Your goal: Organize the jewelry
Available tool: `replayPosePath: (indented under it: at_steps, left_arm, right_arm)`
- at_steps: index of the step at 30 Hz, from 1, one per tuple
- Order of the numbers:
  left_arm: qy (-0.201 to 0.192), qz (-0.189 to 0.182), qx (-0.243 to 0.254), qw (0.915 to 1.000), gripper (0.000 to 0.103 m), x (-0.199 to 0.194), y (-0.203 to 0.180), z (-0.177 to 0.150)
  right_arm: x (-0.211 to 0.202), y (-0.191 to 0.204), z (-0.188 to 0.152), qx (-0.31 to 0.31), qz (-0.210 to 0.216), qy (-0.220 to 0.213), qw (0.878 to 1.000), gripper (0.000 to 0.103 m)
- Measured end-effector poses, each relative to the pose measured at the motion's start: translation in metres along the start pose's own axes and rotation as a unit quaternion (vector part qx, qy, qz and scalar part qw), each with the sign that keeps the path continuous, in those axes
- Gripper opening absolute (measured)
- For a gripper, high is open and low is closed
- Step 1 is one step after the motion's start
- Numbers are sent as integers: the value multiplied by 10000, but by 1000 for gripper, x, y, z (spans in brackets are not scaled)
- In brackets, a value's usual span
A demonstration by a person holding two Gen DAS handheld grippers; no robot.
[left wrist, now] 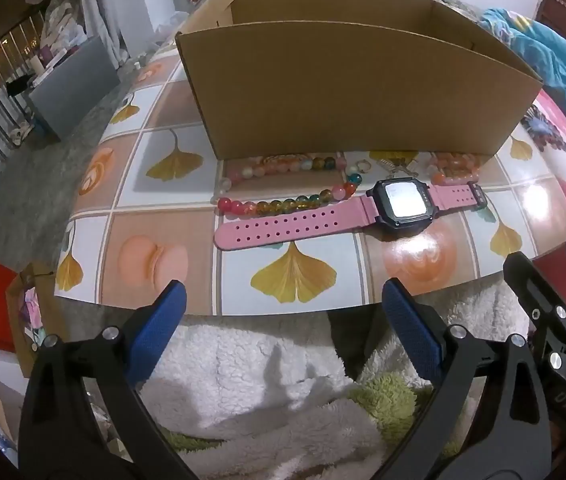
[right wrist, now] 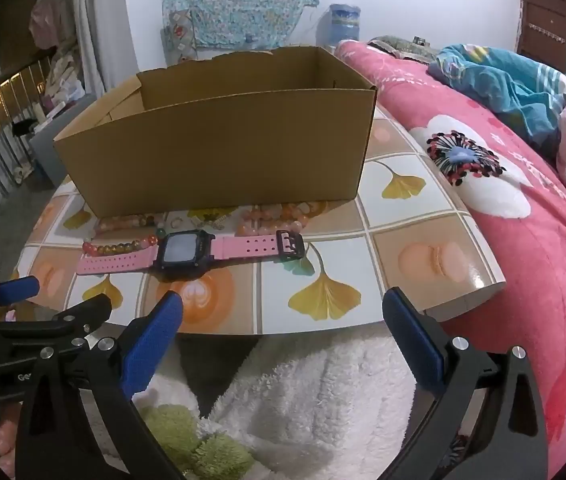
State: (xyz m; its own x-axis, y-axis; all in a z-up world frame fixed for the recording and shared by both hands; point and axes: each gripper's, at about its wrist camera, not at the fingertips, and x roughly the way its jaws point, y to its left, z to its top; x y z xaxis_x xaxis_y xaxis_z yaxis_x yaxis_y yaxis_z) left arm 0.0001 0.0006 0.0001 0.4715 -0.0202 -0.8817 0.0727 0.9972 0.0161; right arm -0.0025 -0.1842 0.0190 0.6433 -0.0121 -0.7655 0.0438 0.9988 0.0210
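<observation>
A pink-strapped watch with a black square face lies flat on the tiled table, in front of an open cardboard box. Behind the watch lie a multicoloured bead bracelet, a paler bead bracelet, a small ring and orange-pink beads. My left gripper hangs open over the table's near edge, nothing between its blue pads. My right gripper is open too, empty, just short of the near edge.
The table top has a ginkgo-leaf and macaron pattern. A pink flowered bedcover borders it on the right. White fleece lies below the near edge. Gift bags stand on the floor at left.
</observation>
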Motion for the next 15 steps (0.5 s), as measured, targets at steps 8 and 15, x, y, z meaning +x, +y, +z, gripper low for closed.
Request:
replayPosePath:
  at_steps: [8, 15]
  left_arm:
    - [-46, 30, 42, 10000, 95, -3, 0, -3]
    - [57, 68, -95, 9999, 95, 4, 7, -1]
  right_arm:
    - [-1, 0, 2, 24, -8, -48, 10000, 98]
    - [-2, -1, 2, -36, -40, -6, 10000, 98]
